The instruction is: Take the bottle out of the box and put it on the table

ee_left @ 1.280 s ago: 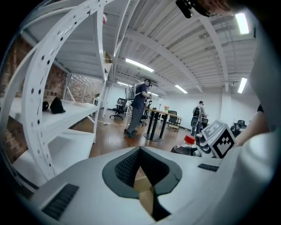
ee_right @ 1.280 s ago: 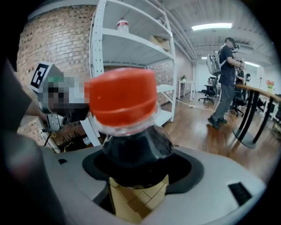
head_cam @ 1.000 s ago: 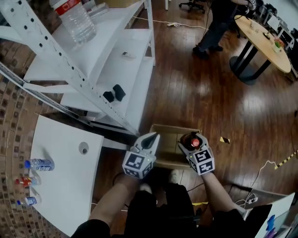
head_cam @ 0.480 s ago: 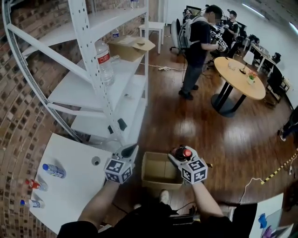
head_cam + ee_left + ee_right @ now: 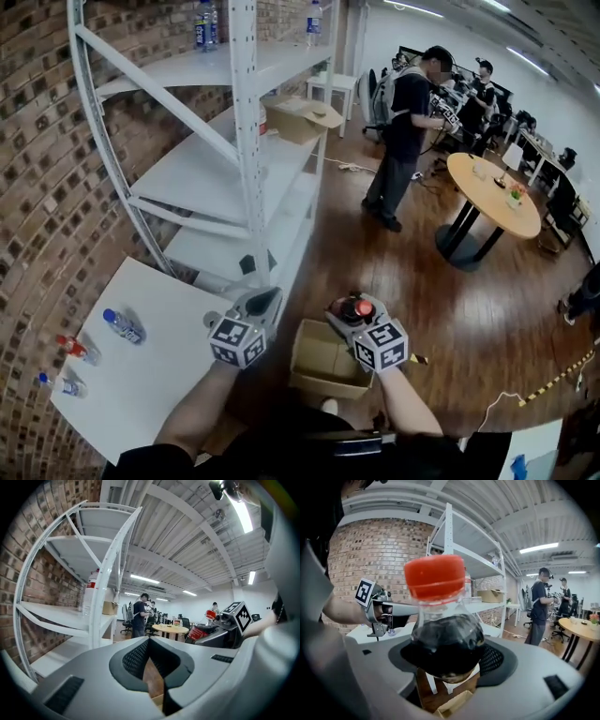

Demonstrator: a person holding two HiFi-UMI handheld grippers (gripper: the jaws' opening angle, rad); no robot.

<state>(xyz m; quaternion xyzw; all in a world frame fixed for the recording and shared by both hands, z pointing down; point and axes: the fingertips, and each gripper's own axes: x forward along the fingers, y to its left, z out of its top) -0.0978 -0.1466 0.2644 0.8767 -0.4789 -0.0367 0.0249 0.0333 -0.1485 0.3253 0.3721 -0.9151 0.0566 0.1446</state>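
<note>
Right hand-held gripper (image 5: 349, 307) is clamped on the bottle (image 5: 445, 639): red cap, dark liquid, jaws wide around the rounded shoulder just under the cap. The bottle is clear of the cardboard box (image 5: 323, 361), which sits on the floor below it. The tabletop (image 5: 159, 366) is off to my left, past the left hand-held gripper (image 5: 270, 298). That one has its jaws together with nothing in them.

Risks as I see them:
- The grip is on a curved, tapering surface, so the bottle could slip or swing and drop back into the box or onto the floor.
- The white shelving rack (image 5: 246, 141) stands by the tabletop's far corner. A wide sweep could clip it.
- Three small bottles (image 5: 75, 349) stand along the tabletop's left edge. Setting down too far over knocks them.

Writing: no label shows on the bottle. The marker cubes carry patterns only. The water bottle (image 5: 91, 585) on the rack has a red label, too small to read.
</note>
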